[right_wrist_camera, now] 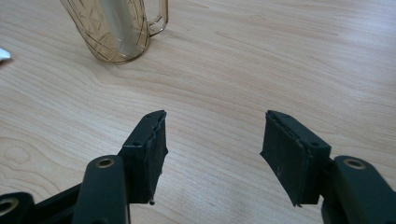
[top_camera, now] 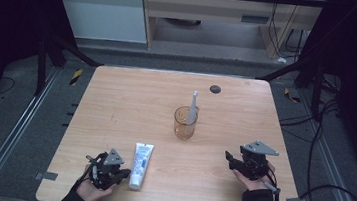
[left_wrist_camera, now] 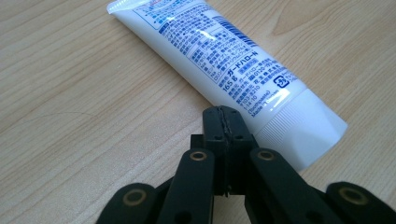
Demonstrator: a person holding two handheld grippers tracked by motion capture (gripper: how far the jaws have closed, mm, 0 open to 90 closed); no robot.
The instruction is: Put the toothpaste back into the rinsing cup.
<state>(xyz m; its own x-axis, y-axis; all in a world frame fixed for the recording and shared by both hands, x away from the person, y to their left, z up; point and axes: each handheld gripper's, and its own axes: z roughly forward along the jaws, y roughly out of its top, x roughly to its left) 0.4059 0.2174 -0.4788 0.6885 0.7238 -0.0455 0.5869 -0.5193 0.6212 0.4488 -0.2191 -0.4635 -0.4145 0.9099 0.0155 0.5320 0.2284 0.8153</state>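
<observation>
A white toothpaste tube (top_camera: 140,164) with blue print lies flat near the table's front edge, cap toward the person. My left gripper (top_camera: 122,172) sits just left of its cap end, jaws shut on nothing. In the left gripper view the shut tips (left_wrist_camera: 223,122) rest right beside the tube (left_wrist_camera: 219,60), close to its ribbed white cap. An amber clear cup (top_camera: 184,123) stands mid-table with a white toothbrush (top_camera: 193,107) upright in it. My right gripper (top_camera: 229,158) is at the front right, open and empty. In the right gripper view the open right gripper (right_wrist_camera: 212,140) points toward the cup (right_wrist_camera: 114,30).
A small dark round mark (top_camera: 215,89) lies near the far edge of the wooden table (top_camera: 126,100). Black cables trail over the floor to the right of the table.
</observation>
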